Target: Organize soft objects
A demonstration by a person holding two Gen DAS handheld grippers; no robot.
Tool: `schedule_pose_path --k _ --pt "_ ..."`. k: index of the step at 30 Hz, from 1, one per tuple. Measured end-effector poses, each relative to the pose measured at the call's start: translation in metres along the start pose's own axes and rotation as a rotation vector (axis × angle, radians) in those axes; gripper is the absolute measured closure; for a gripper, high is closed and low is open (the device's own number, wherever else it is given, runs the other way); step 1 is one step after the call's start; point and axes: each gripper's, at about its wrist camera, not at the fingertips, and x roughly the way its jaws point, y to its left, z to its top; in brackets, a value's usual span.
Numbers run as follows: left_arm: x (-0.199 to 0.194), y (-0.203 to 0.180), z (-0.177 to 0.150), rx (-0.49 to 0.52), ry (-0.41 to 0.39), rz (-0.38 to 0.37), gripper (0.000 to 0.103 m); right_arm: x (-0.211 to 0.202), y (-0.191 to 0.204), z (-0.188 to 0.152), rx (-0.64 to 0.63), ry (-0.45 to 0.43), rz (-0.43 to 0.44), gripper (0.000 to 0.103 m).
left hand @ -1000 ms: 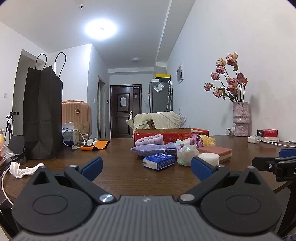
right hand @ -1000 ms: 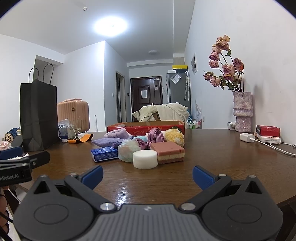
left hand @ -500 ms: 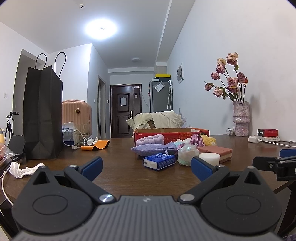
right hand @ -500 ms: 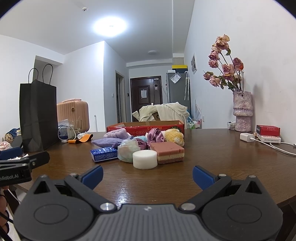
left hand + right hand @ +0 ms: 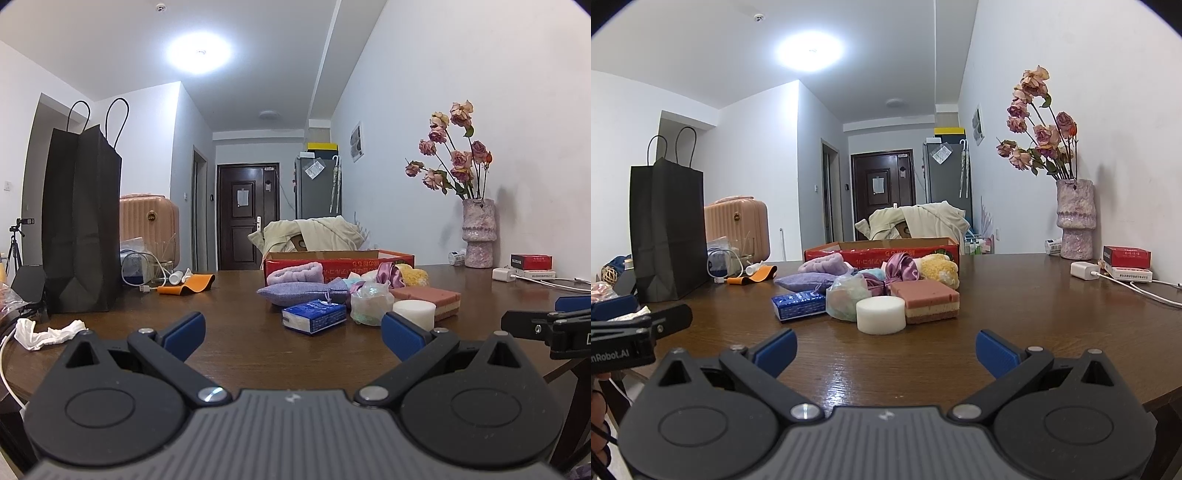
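Observation:
A heap of soft things lies mid-table in front of a red cardboard box (image 5: 879, 251): a white round sponge (image 5: 881, 315), a pink layered sponge (image 5: 929, 299), a blue tissue pack (image 5: 798, 304), a clear bag (image 5: 847, 301), a purple pouch (image 5: 805, 281), a lilac towel (image 5: 823, 264), a purple scrunchie (image 5: 903, 267) and a yellow plush (image 5: 940, 269). My right gripper (image 5: 885, 350) is open and empty, short of the white sponge. My left gripper (image 5: 293, 334) is open and empty, short of the tissue pack (image 5: 314, 316). The red box (image 5: 332, 260) stands behind the heap.
A black paper bag (image 5: 79, 225) stands at the left, with cables, an orange item (image 5: 188, 286) and crumpled white tissue (image 5: 44, 332) nearby. A vase of dried roses (image 5: 1073, 218), a red box (image 5: 1126, 256) and a white charger (image 5: 1084, 269) sit along the right wall.

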Motion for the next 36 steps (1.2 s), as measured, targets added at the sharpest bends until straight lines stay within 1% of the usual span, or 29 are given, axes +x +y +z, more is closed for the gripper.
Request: schedule_pose_path --k 8,12,15,16,17,19,22,23,24,25,26,27,28,30,33,35,36 --pt "0.003 0.002 0.0 -0.006 0.009 -0.004 0.0 0.001 0.001 0.001 -0.01 -0.018 -0.011 0.0" --pt "0.003 0.001 0.002 0.002 -0.016 -0.011 0.0 0.0 0.001 0.002 -0.014 -0.037 -0.014 0.0" --pt "0.009 0.002 0.006 -0.002 -0.049 0.021 0.0 0.002 -0.004 0.006 -0.014 -0.065 -0.024 0.0" --pt "0.015 0.003 0.009 -0.01 -0.053 0.019 0.0 0.003 -0.006 0.01 -0.023 -0.084 -0.032 0.0" --pt "0.021 0.005 0.013 -0.017 -0.048 0.009 0.0 0.005 -0.007 0.014 -0.029 -0.105 -0.042 0.0" --pt "0.038 0.006 0.023 -0.021 -0.009 -0.017 0.0 0.01 -0.013 0.027 -0.027 -0.159 -0.052 0.0" --pt "0.066 0.005 0.039 -0.029 0.056 -0.06 0.0 0.033 -0.023 0.047 -0.037 -0.175 -0.006 0.0" --pt "0.076 0.002 0.044 -0.025 0.089 -0.081 0.0 0.043 -0.027 0.052 -0.041 -0.156 -0.004 0.0" --pt "0.085 -0.002 0.05 0.001 0.13 -0.109 0.0 0.056 -0.031 0.059 -0.053 -0.103 -0.004 0.0" --pt "0.093 -0.007 0.054 0.033 0.155 -0.129 0.0 0.07 -0.035 0.065 -0.065 -0.038 0.002 0.0" --pt "0.102 -0.014 0.06 0.07 0.171 -0.147 0.0 0.081 -0.04 0.07 -0.061 0.008 0.007 0.0" --pt "0.108 -0.02 0.064 0.095 0.17 -0.161 0.0 0.092 -0.045 0.074 -0.05 0.042 0.017 0.0" --pt "0.114 -0.026 0.068 0.106 0.152 -0.168 0.0 0.104 -0.051 0.078 -0.039 0.074 0.039 0.0" --pt "0.128 -0.034 0.075 0.107 0.121 -0.193 0.0 0.126 -0.056 0.081 -0.065 0.116 0.059 0.0" --pt "0.154 -0.048 0.08 0.109 0.133 -0.188 0.0 0.164 -0.058 0.084 -0.15 0.187 0.047 0.001" --pt "0.172 -0.054 0.083 0.106 0.144 -0.192 0.0 0.187 -0.061 0.083 -0.174 0.241 0.043 0.002" --pt "0.181 -0.057 0.085 0.105 0.155 -0.19 0.0 0.197 -0.062 0.083 -0.174 0.266 0.048 0.006"
